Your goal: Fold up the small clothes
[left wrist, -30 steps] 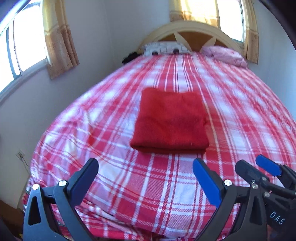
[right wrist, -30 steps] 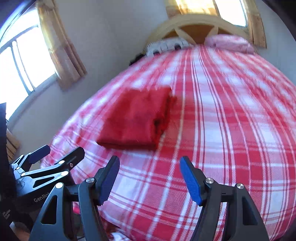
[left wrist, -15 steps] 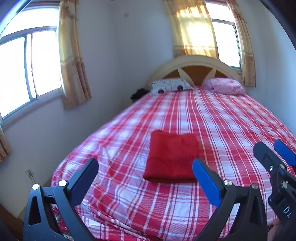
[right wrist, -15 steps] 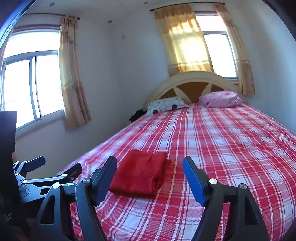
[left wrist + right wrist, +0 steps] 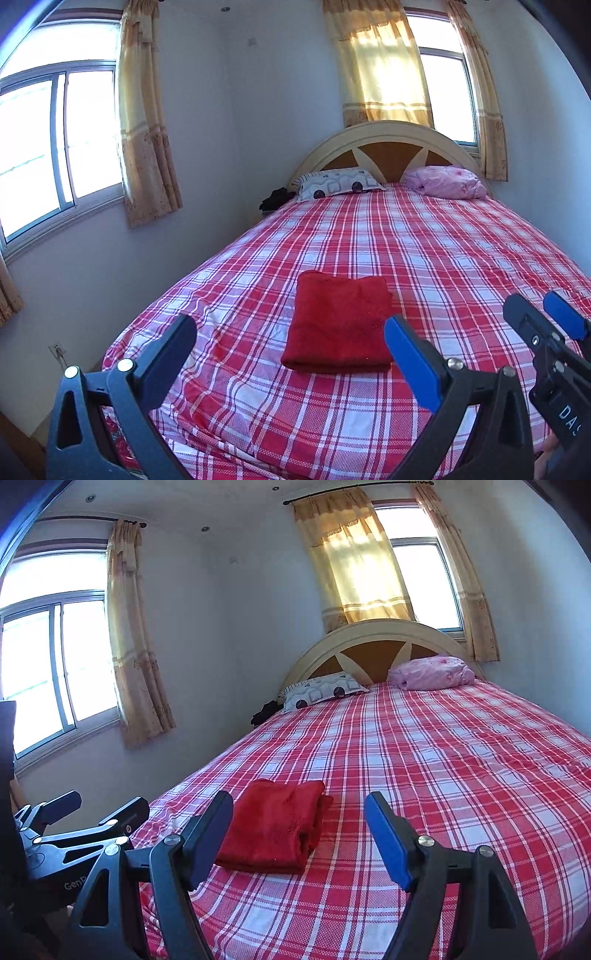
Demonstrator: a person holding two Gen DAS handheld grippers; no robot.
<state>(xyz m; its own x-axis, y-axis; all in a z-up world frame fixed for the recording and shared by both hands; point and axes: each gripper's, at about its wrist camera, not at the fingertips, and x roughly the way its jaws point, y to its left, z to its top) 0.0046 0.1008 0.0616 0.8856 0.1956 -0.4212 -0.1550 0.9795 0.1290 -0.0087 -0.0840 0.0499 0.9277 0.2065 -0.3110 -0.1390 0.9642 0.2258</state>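
Note:
A red cloth [image 5: 340, 321] lies folded into a neat rectangle on the red-and-white checked bed [image 5: 461, 258], near its foot. In the right wrist view the cloth [image 5: 277, 823] shows its stacked layers on the right edge. My left gripper [image 5: 288, 328] hovers short of the cloth, open, with nothing between its blue pads. My right gripper [image 5: 299, 799] is open too, off the cloth and holding nothing. Each gripper appears in the other's view: the right gripper [image 5: 533, 301] at the right edge, the left gripper [image 5: 109, 801] at the left edge.
A patterned pillow [image 5: 336, 182] and a pink pillow [image 5: 443, 181] lie against the arched headboard [image 5: 388, 144]. A dark bundle [image 5: 275, 197] sits beside the bed's head. Curtained windows are on the left wall [image 5: 55, 147] and behind the headboard. A wall socket [image 5: 57, 349] is low at left.
Both grippers have risen, drawn back from the bed and tilted upward, so the red cloth looks smaller and lower. The cloth itself has not moved. The right jaws stand slightly wider.

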